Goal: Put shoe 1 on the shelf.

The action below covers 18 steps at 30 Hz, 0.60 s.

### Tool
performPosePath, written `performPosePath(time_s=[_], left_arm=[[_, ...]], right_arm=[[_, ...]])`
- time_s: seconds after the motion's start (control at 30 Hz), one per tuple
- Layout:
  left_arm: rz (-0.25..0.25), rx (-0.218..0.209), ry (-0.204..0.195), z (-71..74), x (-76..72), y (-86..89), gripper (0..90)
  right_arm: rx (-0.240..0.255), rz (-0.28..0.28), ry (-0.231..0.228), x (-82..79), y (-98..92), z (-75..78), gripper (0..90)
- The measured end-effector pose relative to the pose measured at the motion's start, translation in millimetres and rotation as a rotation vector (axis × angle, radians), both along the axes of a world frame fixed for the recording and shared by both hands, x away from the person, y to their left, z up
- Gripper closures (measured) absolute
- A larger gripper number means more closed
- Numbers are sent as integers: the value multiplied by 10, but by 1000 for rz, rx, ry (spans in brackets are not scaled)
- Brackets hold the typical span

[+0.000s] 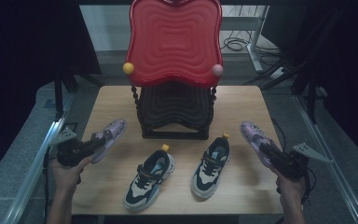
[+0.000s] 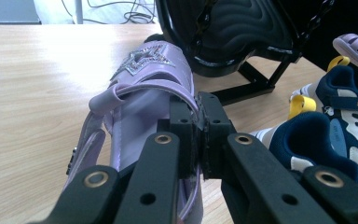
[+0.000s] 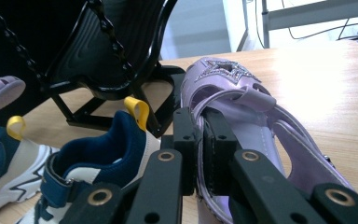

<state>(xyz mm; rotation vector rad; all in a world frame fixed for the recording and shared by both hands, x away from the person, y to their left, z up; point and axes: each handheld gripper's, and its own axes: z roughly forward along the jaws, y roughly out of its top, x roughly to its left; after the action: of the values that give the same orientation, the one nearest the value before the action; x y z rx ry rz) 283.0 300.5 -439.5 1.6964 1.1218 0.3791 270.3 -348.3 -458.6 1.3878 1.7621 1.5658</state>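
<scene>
- High view: we are holding one purple sandal in each tool. The left gripper (image 1: 94, 141) is pinching the left purple sandal (image 1: 109, 135) at about 9 o'clock from the table's (image 1: 116, 100) centre, and the right gripper (image 1: 266, 148) is pinching the right purple sandal (image 1: 254, 135) at about 3 o'clock. Two navy-and-white sneakers (image 1: 150, 179) (image 1: 210, 167) are standing between them, toward 6 o'clock. The black two-tier rack (image 1: 175, 112) with its red top tray (image 1: 175, 42) is rising at 12 o'clock, and both tiers are looking bare.
- Left gripper view: the jaws of the left gripper (image 2: 199, 133) are pressing together on the side wall of the purple sandal (image 2: 144, 88), near its strap. Its toe, with a glitter star, is pointing to 12 o'clock, toward the foot of the rack (image 2: 233, 42). Whether the sole is touching the wood, we cannot tell.
- Right gripper view: the right gripper (image 3: 200, 140) is likewise clamping the inner side wall of its purple sandal (image 3: 242, 98), with the rack (image 3: 107, 51) at 11 o'clock and a sneaker (image 3: 98, 154) at 9 o'clock.
- Progress, as we are judging it: both sandals are gripped, so the picking is done. Carrying them to the rack and setting them down is left, and the sneakers are untouched.
</scene>
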Motion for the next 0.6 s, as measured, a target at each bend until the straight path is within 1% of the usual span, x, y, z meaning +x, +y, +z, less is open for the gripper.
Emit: performPosePath(time_s=[0.17,0.2,0.27,0.37,0.4,0.6], left_arm=[[-1,-9,-8,16,-6,-15,864],[-4,-13,-10,26,-9,-23,864],[-9,-22,-13,34,-8,-29,864],[-14,-31,-15,42,-6,-37,864],[-19,-36,-17,51,-4,-50,864],[-31,-36,-26,70,-10,-93,863]], right_arm=[[8,3,-12,-6,23,22,855],[17,5,-12,-9,48,39,855],[18,11,-18,-6,76,56,855],[15,19,-24,1,109,71,855],[16,28,-29,8,147,85,855],[8,46,-41,23,250,106,855]])
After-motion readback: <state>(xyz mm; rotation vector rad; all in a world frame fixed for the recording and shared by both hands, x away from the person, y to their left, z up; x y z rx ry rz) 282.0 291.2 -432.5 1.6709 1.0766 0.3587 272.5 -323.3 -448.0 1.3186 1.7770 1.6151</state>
